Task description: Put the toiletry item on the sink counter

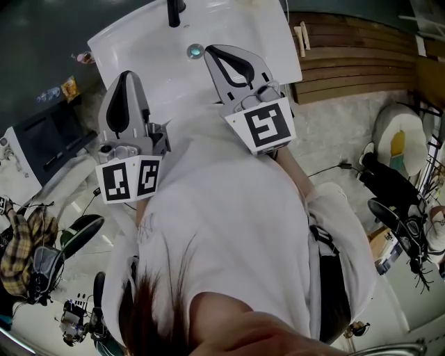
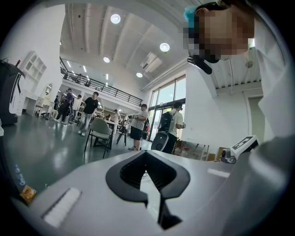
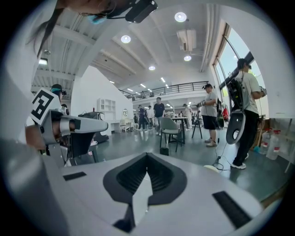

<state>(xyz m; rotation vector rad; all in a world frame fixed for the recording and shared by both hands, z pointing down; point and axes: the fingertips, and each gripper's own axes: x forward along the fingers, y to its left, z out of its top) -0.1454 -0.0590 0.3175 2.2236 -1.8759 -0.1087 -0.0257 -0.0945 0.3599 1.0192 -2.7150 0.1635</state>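
A: Head view?
B: Left gripper and right gripper are side by side over the white sink counter. The right one's tip is by the drain, with the black faucet beyond. I can't make out a toiletry item. There's a small thing at the counter's left corner, too small to name.
A: Left gripper view?
B: Jaws together, nothing between. It looks out at a hall with people. No item.
A: Right gripper view?
B: Same: tips closed, empty.
A: Step?
B: Unsettled. Closed, empty claws over the counter fit two stages: the item out of frame awaiting pickup, or already set down. Either way the item needs locating.
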